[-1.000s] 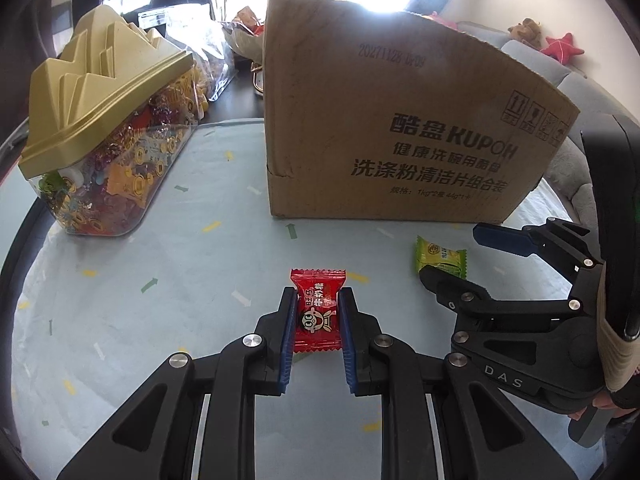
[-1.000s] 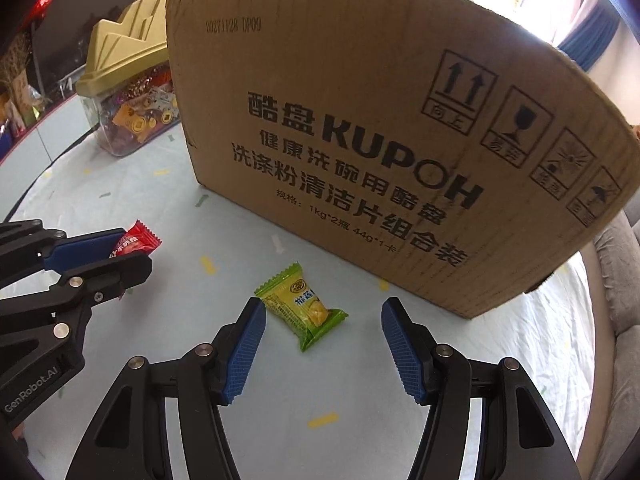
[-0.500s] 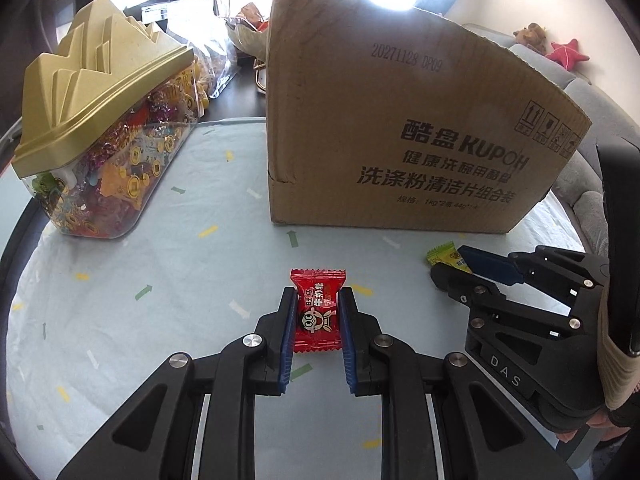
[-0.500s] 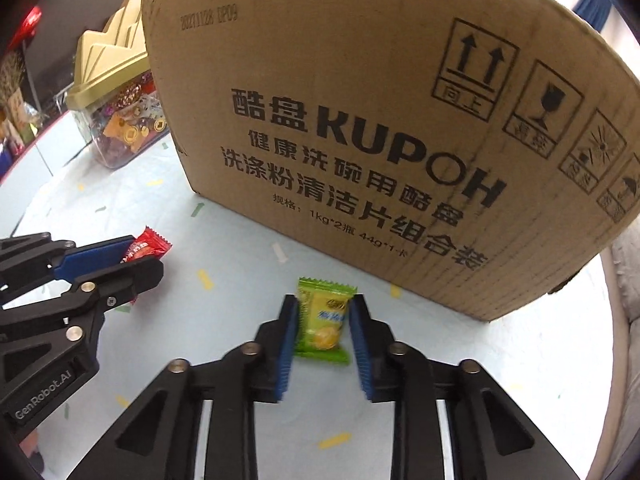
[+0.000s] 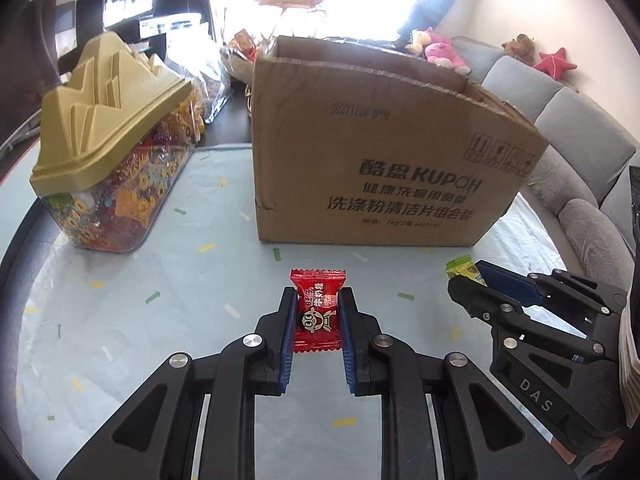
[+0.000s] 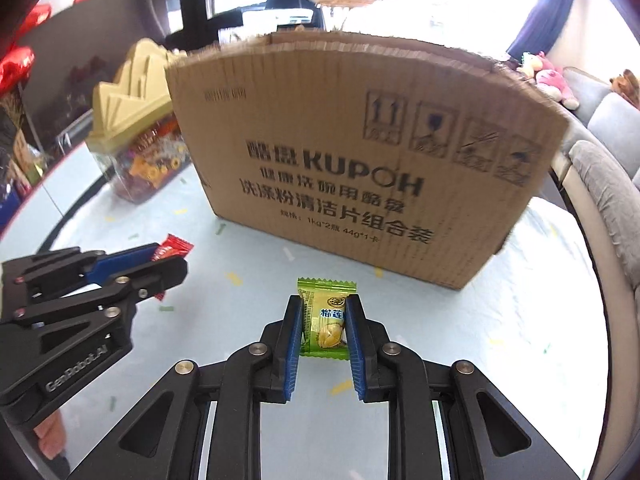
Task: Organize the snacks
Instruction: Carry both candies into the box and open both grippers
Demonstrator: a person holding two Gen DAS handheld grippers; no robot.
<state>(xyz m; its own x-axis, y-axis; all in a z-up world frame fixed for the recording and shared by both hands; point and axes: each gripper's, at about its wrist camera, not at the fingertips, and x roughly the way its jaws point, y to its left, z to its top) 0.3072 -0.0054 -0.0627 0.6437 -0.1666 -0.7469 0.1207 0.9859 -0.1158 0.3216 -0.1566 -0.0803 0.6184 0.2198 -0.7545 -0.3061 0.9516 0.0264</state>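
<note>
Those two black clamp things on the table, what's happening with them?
A person is sorting snacks with a hand-held gripper in each hand. The left gripper is shut on a red candy, and the right gripper is shut on a green candy. Both hang in front of an open cardboard box on the pale table. A lidded jar of sweets stands to the left.

2 hand-held grippers (image 5: 316, 312) (image 6: 323, 316), jaws clamped

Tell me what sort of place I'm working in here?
Most likely a home living room. A grey fabric sofa curves round the table, with plush toys and a red star cushion along its back. A gold-lidded clear candy jar and a brown cardboard box share the table.
</note>
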